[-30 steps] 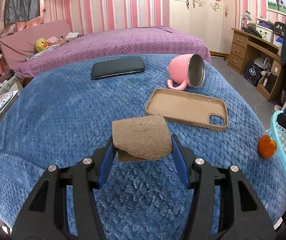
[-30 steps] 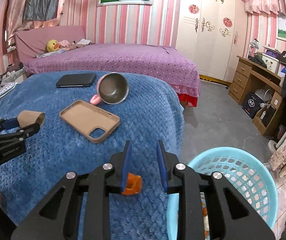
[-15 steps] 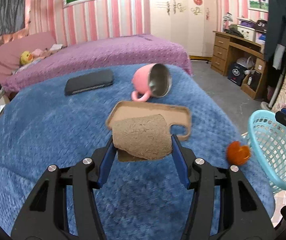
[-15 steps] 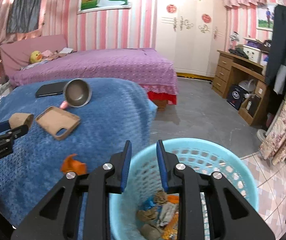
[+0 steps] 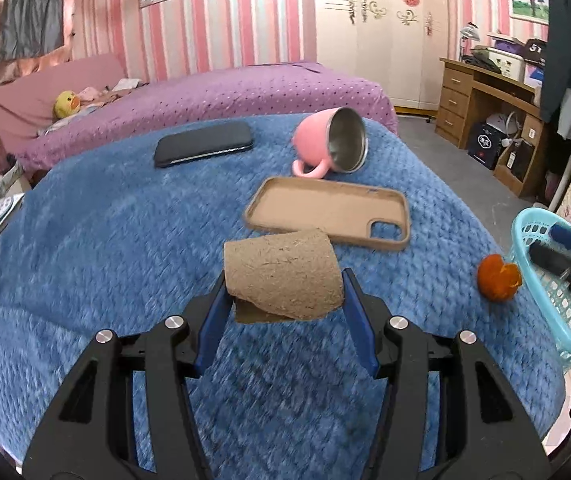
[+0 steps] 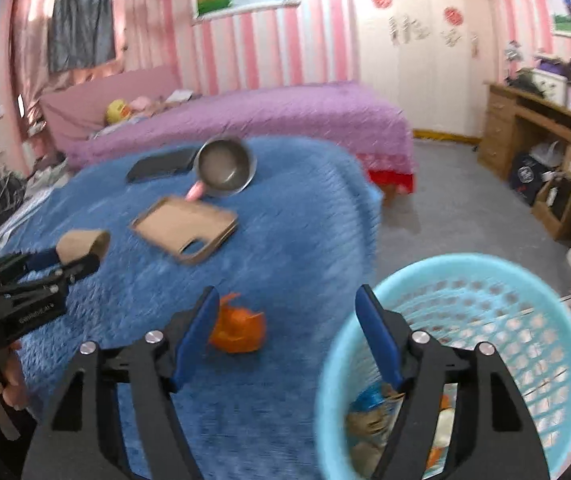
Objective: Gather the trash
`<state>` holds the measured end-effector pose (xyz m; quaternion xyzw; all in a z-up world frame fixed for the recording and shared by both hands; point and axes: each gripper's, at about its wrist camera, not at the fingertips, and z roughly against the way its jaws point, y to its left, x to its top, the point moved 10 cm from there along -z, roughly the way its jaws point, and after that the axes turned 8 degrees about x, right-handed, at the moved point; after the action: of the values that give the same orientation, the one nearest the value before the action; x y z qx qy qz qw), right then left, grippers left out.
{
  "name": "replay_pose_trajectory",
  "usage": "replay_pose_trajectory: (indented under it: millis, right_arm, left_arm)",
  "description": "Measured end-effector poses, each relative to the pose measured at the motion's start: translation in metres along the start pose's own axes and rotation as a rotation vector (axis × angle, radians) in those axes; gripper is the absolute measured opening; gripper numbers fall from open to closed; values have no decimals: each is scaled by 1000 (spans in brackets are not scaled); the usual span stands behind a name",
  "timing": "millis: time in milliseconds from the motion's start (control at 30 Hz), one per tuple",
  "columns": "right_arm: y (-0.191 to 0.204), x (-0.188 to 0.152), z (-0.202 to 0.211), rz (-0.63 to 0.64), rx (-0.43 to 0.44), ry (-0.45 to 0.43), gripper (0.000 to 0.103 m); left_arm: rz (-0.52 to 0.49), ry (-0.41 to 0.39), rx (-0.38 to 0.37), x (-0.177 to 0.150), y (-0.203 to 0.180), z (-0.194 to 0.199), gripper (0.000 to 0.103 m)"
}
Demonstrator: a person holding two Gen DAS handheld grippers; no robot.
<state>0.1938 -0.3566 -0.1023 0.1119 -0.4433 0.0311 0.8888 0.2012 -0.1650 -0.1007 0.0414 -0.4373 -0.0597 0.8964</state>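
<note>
Meanwhile, a cardboard tube (image 5: 283, 274) is held by the left gripper (image 5: 283, 300).
The right gripper (image 6: 287, 320) is opening, empty, near the orange peel (image 6: 237, 326); the peel could be pushed off the blanket (image 6: 285, 240), beside the basket (image 6: 525, 280).

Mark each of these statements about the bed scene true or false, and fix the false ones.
1. The left tool grips a cardboard tube. True.
2. The pink mug stands upright. False: it lies on its side on the blue blanket.
3. The orange peel is inside the basket. False: it lies on the blanket beside it.
4. The phone case lies open side up. True.
5. The right tool clamps the peel. False: its jaws are opening, gripping nothing.
</note>
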Motion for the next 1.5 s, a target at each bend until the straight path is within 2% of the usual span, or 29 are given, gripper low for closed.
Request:
replay_pose_trajectory:
  millis: [100,167,200,333,433,567,800,1000,1133,1400,1467,1500]
  right_arm:
    - [14,-11,-18,54,-9,61,67]
    - [21,-16,-29,63,6,95,50]
    - [23,-18,-32,58,19,106,38]
    - [27,-19,-34,76,36,102,28]
    - [22,-9,-19,74,26,49,27]
    - [-5,2,5,45,-32,-8,27]
    - [-91,-2,48,-6,-236,-40,27]
    - [-152,-8,79,-59,-357,-56,27]
    - [-174,-15,84,-83,-386,-48,27]
    - [-199,-19,98,-129,-415,-68,27]
    - [-204,-19,100,-143,-419,-73,27]
    - [-204,-19,100,-148,-418,-75,27]
  left_arm:
    - [17,18,5,-8,6,-1,53]
    - [24,22,8,-10,9,-1,53]
    - [25,21,11,-11,9,0,53]
    - [26,13,12,-10,8,5,53]
    - [14,3,3,-5,-1,8,53]
    - [0,-17,-37,6,-29,16,53]
    - [-57,-63,-139,21,-109,30,53]
    - [-119,-80,-218,24,-180,39,53]
    - [-147,-84,-266,25,-219,43,53]
    - [-185,-77,-309,26,-266,46,54]
    - [-198,-68,-319,27,-271,46,56]
    - [-201,-64,-323,27,-273,45,61]
